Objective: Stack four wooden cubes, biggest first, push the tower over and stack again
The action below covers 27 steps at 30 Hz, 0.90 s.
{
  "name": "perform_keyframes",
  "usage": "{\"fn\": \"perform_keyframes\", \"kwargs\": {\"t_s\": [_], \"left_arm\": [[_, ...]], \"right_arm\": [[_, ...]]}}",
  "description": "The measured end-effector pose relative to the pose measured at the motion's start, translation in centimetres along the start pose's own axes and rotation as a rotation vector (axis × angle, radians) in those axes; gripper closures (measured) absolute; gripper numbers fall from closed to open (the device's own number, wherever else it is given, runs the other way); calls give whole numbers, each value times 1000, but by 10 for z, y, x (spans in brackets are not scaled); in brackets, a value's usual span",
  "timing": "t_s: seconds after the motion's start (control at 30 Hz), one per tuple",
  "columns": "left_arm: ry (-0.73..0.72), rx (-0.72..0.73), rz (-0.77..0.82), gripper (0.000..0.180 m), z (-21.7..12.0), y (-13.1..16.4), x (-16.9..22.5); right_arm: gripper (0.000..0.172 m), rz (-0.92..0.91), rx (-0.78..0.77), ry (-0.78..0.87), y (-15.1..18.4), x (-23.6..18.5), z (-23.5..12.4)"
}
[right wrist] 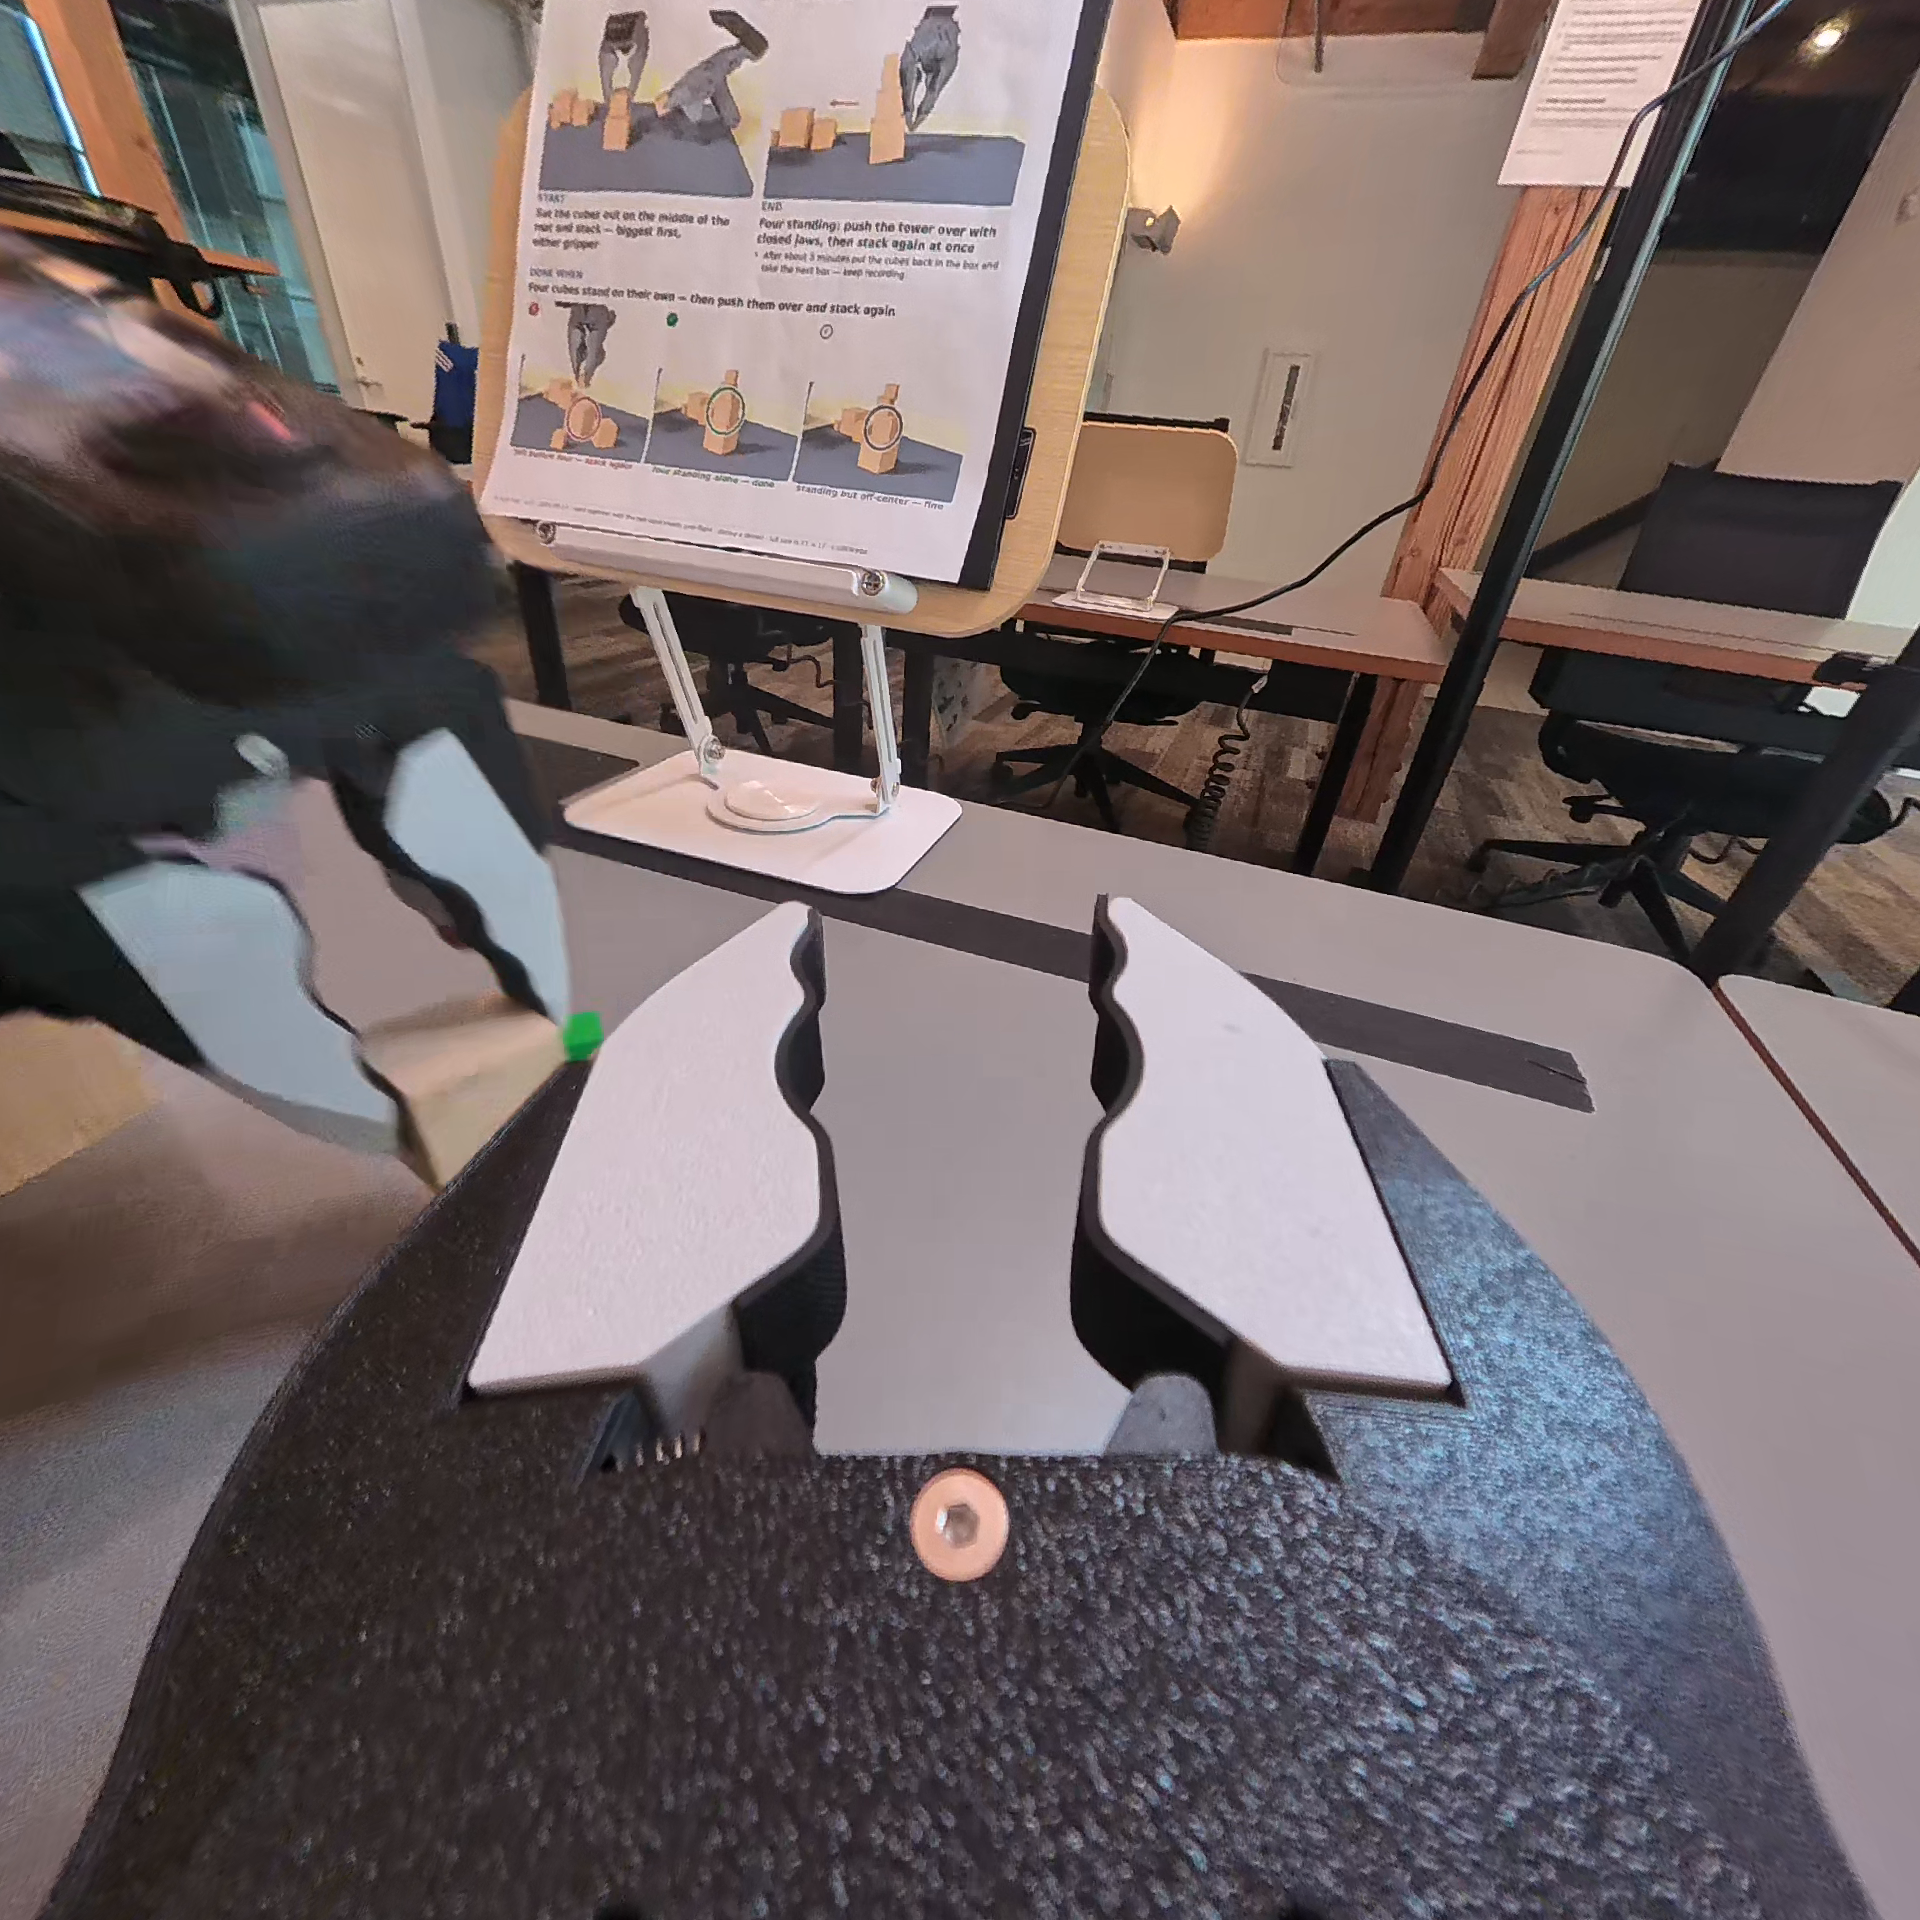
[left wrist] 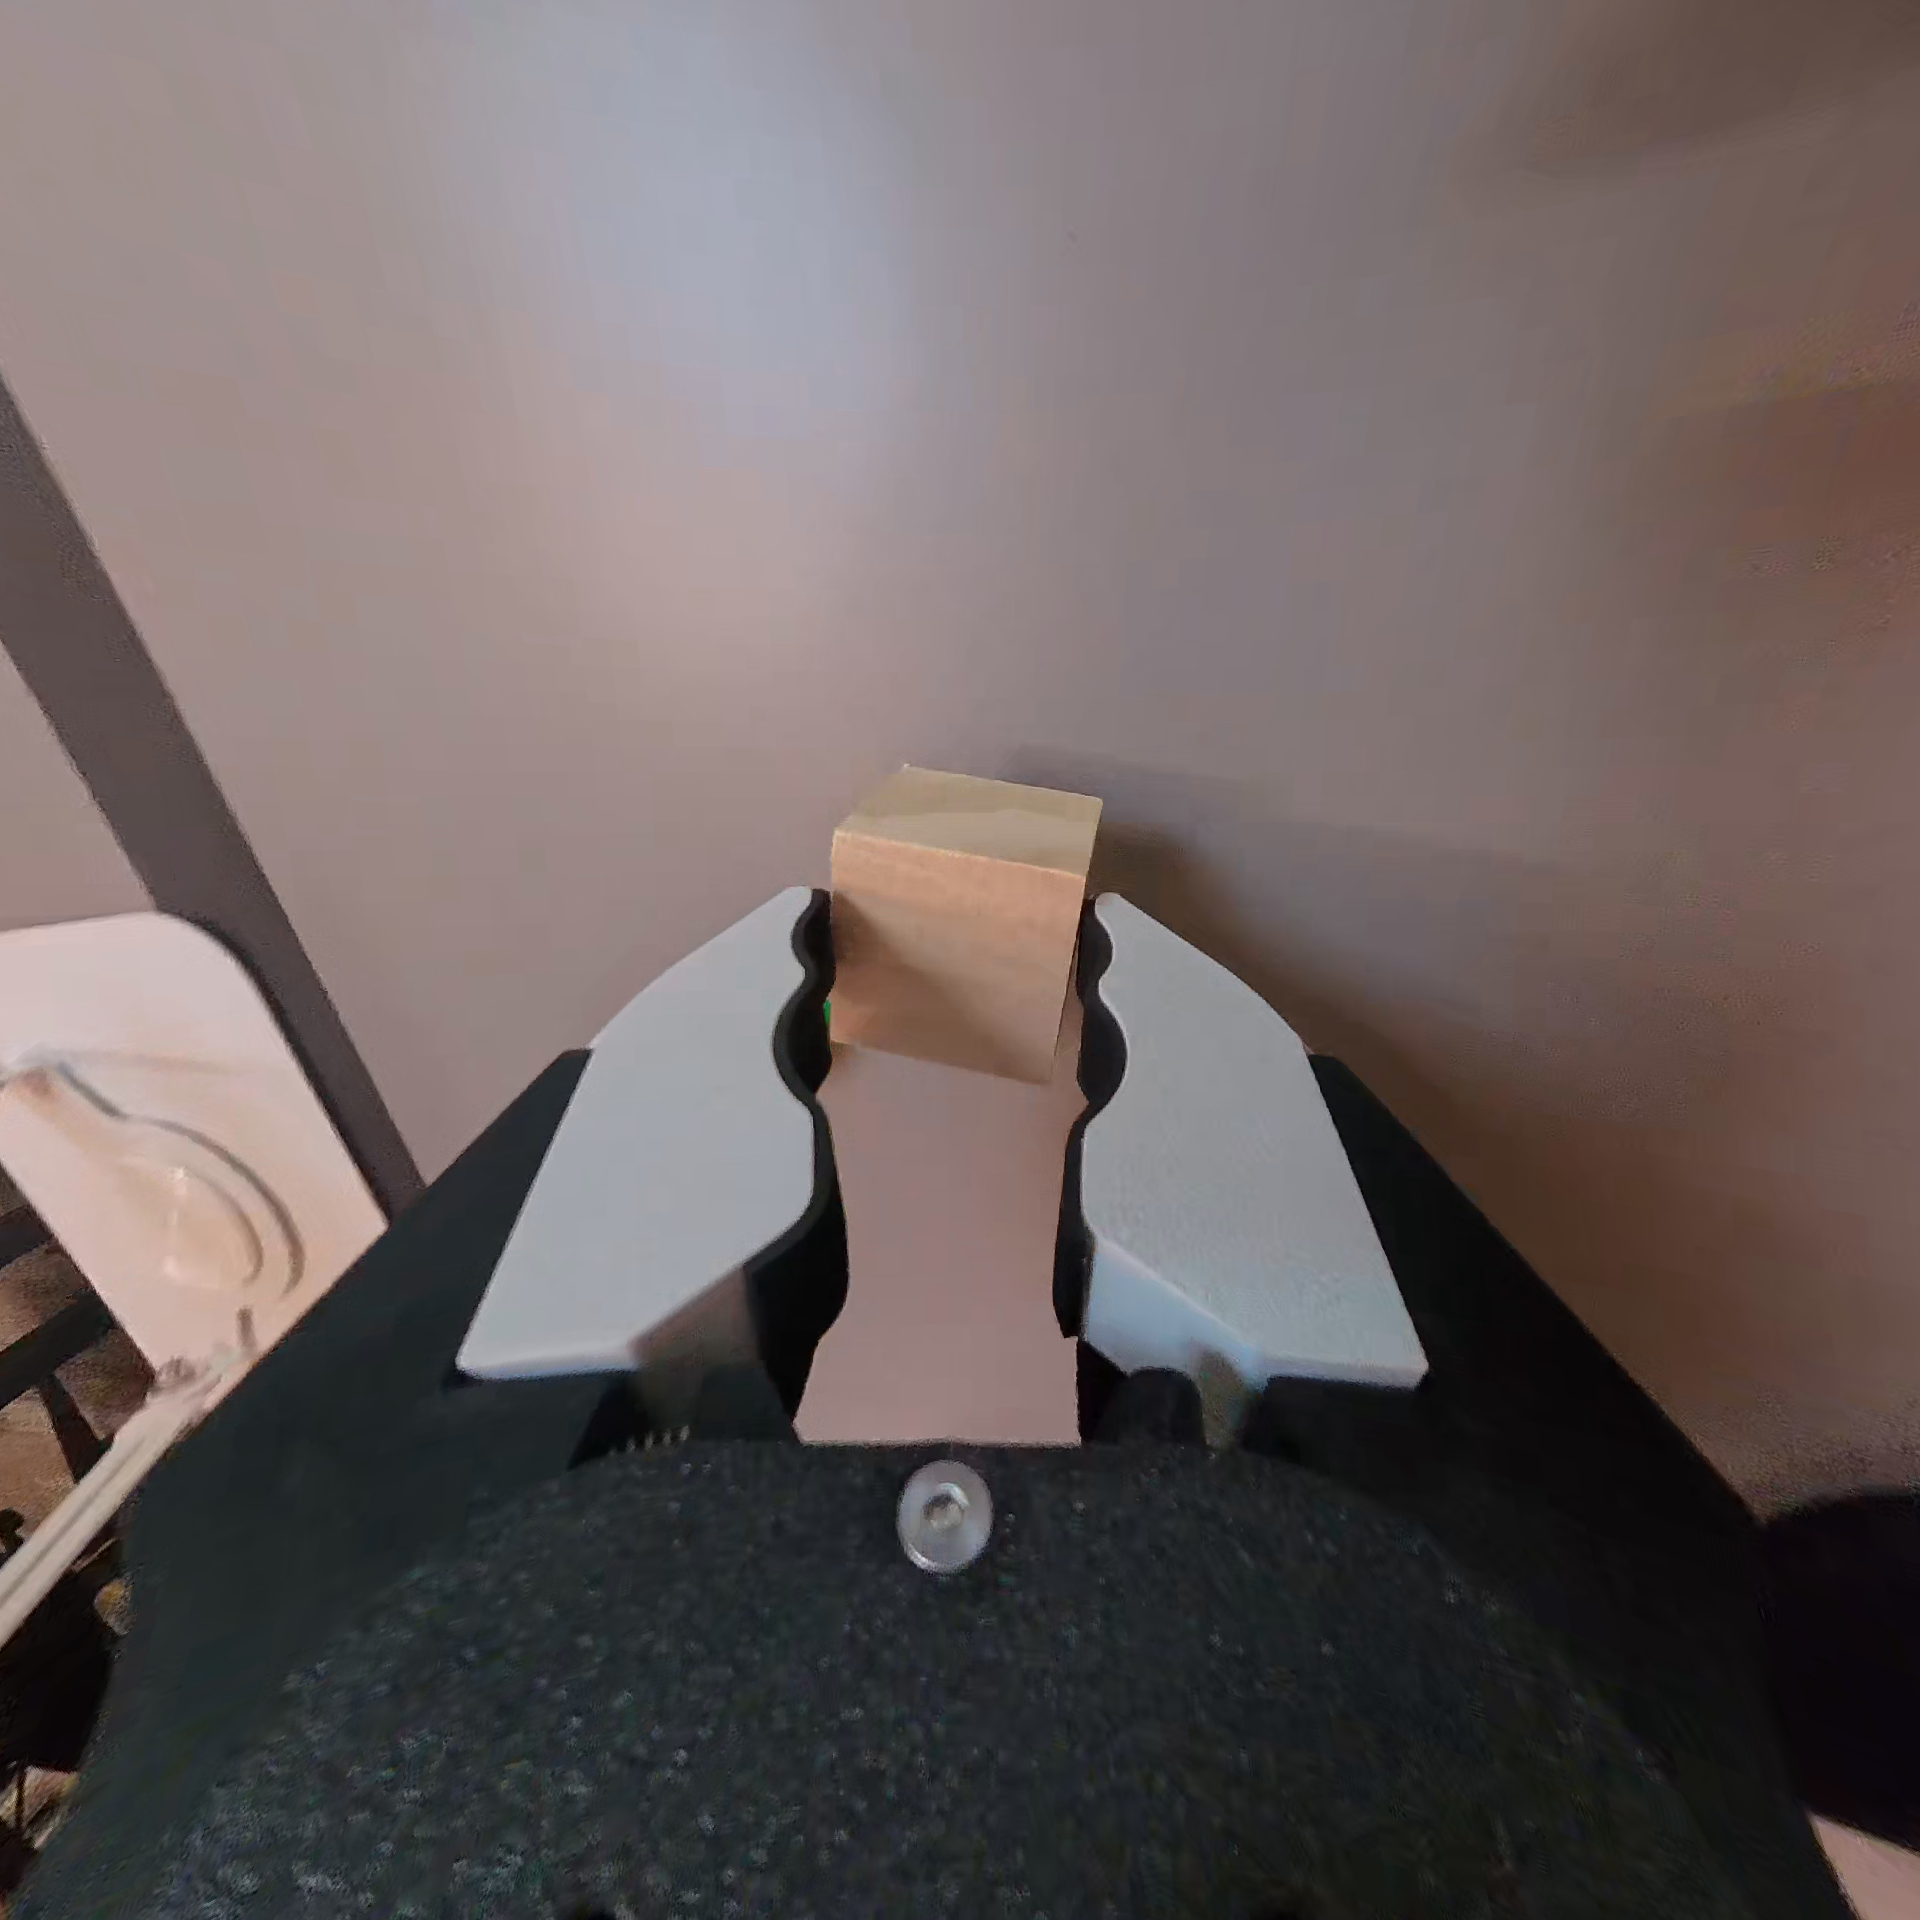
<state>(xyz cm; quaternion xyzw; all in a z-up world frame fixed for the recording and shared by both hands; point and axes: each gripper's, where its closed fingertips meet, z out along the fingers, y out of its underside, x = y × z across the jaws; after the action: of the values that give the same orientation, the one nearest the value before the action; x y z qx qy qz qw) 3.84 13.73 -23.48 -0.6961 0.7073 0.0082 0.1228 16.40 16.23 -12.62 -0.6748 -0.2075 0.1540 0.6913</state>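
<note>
Left gripper: jaws of the left gripper (left wrist: 957,966) are closed part-way around a plain wooden cube (left wrist: 961,935), a black pad against each of its side faces; the grey fingers (left wrist: 717,1091) reach roughly to the cube's middle, and its top and far part stand clear beyond the tips.

Cube's place: the wooden cube sits at the very tips of the left gripper, above a grey tabletop (left wrist: 935,416). The right wrist view shows the same cube (right wrist: 468,1070), blurred, wedged between that gripper's two fingers just left of the right gripper's own left finger.

Green marker: a small green block (right wrist: 582,1035) shows at the tip of the left gripper's nearer finger, just beside the cube; in the left wrist view only a green sliver is visible at the left pad.

Right gripper: the right gripper (right wrist: 956,987) is spread wide with nothing between its pads, only bare grey table (right wrist: 1558,1299) seen through the gap.

Second block: a tan wooden shape (right wrist: 57,1101) lies at the far left edge of the right wrist view, blurred and cut off by the frame.

Surroundings: a white stand (right wrist: 769,821) on the table carries a board with a printed instruction sheet (right wrist: 779,270); a strip of black tape (right wrist: 1403,1029) crosses the table beyond the right gripper's tips; office chairs and desks fill the background.
</note>
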Motion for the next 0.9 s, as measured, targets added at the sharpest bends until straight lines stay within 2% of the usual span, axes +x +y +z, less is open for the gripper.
{"fn": "perform_keyframes", "kwargs": {"t_s": [0.17, 0.23, 0.3, 0.43, 0.53, 0.67, 0.9], "left_arm": [[-36, 4, -42, 135, -68, 51, 7], [-54, -25, -71, 135, -87, 79, 11], [-58, -42, -105, 135, -98, 103, 17], [-41, -63, -182, 135, -96, 139, 30], [-12, -65, -214, 135, -88, 152, 40], [16, -61, -234, 135, -81, 157, 47], [9, -74, -236, 135, -70, 163, 50]], "right_arm": [[122, 7, 11, 32, -2, 6, -2], [124, 20, 19, 49, -3, 10, -3], [132, 30, 38, 54, -6, 13, -6], [158, 37, 54, 53, -8, 13, -10], [167, 42, 40, 83, -5, 17, -10], [172, 43, 29, 116, -1, 22, -10], [172, 36, 13, 22, 2, 9, -6]]}}
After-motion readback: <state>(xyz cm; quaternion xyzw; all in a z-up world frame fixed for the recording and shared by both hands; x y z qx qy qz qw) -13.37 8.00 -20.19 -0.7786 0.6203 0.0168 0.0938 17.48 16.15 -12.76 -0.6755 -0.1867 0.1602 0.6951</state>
